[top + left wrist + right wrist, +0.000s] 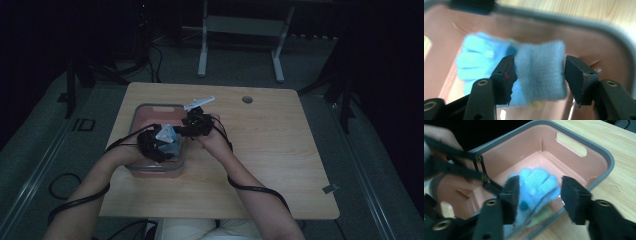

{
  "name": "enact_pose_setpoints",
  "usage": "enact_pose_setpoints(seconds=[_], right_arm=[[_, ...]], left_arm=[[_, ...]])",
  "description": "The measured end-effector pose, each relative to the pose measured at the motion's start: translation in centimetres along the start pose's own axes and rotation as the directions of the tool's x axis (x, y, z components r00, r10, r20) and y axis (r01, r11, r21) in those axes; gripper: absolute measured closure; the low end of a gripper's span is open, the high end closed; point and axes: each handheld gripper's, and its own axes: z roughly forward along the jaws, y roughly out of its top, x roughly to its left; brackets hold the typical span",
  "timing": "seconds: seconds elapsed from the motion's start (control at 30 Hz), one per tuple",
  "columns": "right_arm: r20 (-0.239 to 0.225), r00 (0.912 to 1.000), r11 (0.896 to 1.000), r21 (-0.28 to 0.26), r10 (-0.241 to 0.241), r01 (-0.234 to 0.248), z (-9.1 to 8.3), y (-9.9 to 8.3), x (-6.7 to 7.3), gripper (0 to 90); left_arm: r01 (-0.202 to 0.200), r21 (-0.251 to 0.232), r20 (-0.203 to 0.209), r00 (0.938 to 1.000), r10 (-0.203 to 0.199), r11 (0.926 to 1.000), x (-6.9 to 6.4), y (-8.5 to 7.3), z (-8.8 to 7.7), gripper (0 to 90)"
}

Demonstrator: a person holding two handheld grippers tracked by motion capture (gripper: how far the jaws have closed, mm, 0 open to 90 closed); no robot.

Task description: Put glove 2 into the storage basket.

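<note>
Inside pink bin (599, 152), fuzzy blue glove (537, 185)

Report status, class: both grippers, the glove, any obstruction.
Left gripper open, jaws astride the blue glove. Right gripper open over it. Glove inside pink bin. Nothing obstructing.

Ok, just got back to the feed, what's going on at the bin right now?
A person works both grippers over the pink bin on the wooden table. A light blue glove lies inside it, with something greenish under it that I can't identify. The left gripper has its jaws spread on either side of the glove's cuff, not yet closed. The right gripper hangs open at the bin's rim, near the glove's fingers.
</note>
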Motion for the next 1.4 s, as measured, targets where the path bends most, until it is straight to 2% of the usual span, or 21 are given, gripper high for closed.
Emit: enact_pose_setpoints(seconds=[0.07,0.1,0.13,0.17,0.23,0.27,0.33,0.37,0.47,0.5,0.6,0.63,0.67,0.7,0.77,0.87,0.9,1.17,1.3,1.4], right_arm=[[-0.010,1.0000,1.000,-0.004,-0.002,0.002,-0.5,-0.2,-0.2,37.0],[-0.020,0.9998,1.000,-0.003,-0.002,0.002,-0.7,-0.3,-0.3,34.0],[-0.029,0.9995,1.000,-0.005,-0.007,0.007,-0.9,-0.5,-0.4,30.6],[-0.031,0.9995,1.000,-0.009,-0.010,0.010,-1.2,-0.6,-0.5,27.5],[-0.048,0.9986,1.000,-0.017,-0.021,0.020,-1.8,-0.9,-0.7,21.6],[-0.048,0.9986,1.000,-0.017,-0.021,0.020,-1.8,-0.9,-0.7,21.6],[-0.049,0.9986,0.999,-0.032,-0.021,0.019,-2.4,-1.2,-0.8,18.9],[-0.030,0.9989,0.999,-0.037,-0.035,0.034,-3.0,-1.6,-1.0,17.6],[-0.039,0.9987,0.999,-0.038,-0.032,0.030,-4.0,-2.2,-1.4,16.4],[-0.039,0.9987,0.999,-0.038,-0.032,0.030,-4.0,-2.2,-1.4,16.4],[-0.027,0.9986,0.998,-0.043,-0.045,0.043,-5.3,-3.0,-2.0,14.8],[-0.021,0.9986,0.998,-0.044,-0.049,0.048,-5.6,-3.3,-2.1,14.4],[-0.021,0.9986,0.998,-0.044,-0.049,0.048,-5.6,-3.3,-2.1,14.4],[-0.007,0.9983,0.998,-0.039,-0.057,0.057,-6.3,-3.7,-2.3,14.2],[0.001,0.9978,0.997,-0.038,-0.066,0.066,-6.9,-4.3,-2.6,14.2],[0.009,0.9972,0.997,-0.032,-0.074,0.075,-7.5,-4.9,-2.8,14.1],[0.027,0.9965,0.997,-0.022,-0.079,0.079,-7.9,-5.6,-3.0,14.1],[0.030,0.9976,0.998,-0.019,-0.062,0.063,-9.0,-7.8,-3.9,14.1],[0.032,0.9975,0.998,-0.011,-0.062,0.063,-9.6,-9.0,-4.3,14.1],[0.041,0.9976,0.998,-0.006,-0.056,0.056,-10.1,-10.0,-4.7,14.1]], left_arm=[[0.020,-0.023,-0.019,0.9996,-0.021,0.9995,0.0,0.4,-0.8,24.2],[0.037,-0.041,-0.024,0.9990,-0.038,0.9985,-0.1,0.6,-1.2,22.5],[0.037,-0.041,-0.024,0.9990,-0.038,0.9985,-0.1,0.6,-1.2,17.2],[0.058,-0.051,-0.020,0.9981,-0.059,0.9970,-0.2,0.9,-1.4,13.4],[0.058,-0.069,-0.034,0.9975,-0.061,0.9959,-0.5,1.4,-1.7,8.4],[0.069,-0.074,-0.030,0.9970,-0.071,0.9949,-0.6,1.7,-1.8,8.4],[0.087,-0.086,-0.022,0.9957,-0.090,0.9925,-1.0,2.2,-1.8,2.1],[0.091,-0.092,-0.020,0.9955,-0.093,0.9916,-1.2,2.5,-1.7,1.9],[0.081,-0.109,-0.039,0.9955,-0.086,0.9907,-2.1,3.4,-1.3,1.9],[0.089,-0.124,-0.040,0.9947,-0.095,0.9882,-2.3,3.7,-1.1,1.9],[0.104,-0.176,-0.026,0.9936,-0.110,0.9789,-2.9,4.5,-0.9,1.8],[0.096,-0.190,0.000,0.9952,-0.098,0.9770,-3.3,5.0,-0.8,1.8],[0.096,-0.190,0.000,0.9952,-0.098,0.9770,-3.3,5.0,-0.8,1.9],[0.105,-0.210,0.024,0.9945,-0.102,0.9720,-3.7,5.5,-0.5,1.8],[0.105,-0.223,0.034,0.9944,-0.100,0.9691,-4.2,5.9,-0.2,1.9],[0.100,-0.228,0.042,0.9948,-0.092,0.9685,-4.8,6.3,0.1,1.9],[0.097,-0.231,0.044,0.9950,-0.089,0.9681,-5.0,6.5,0.2,1.9],[0.092,-0.227,0.048,0.9954,-0.083,0.9696,-6.9,8.1,1.7,1.9],[0.094,-0.253,0.075,0.9942,-0.078,0.9629,-7.5,8.6,2.2,1.9],[0.087,-0.255,0.089,0.9938,-0.066,0.9631,-7.9,8.9,2.6,1.9]])
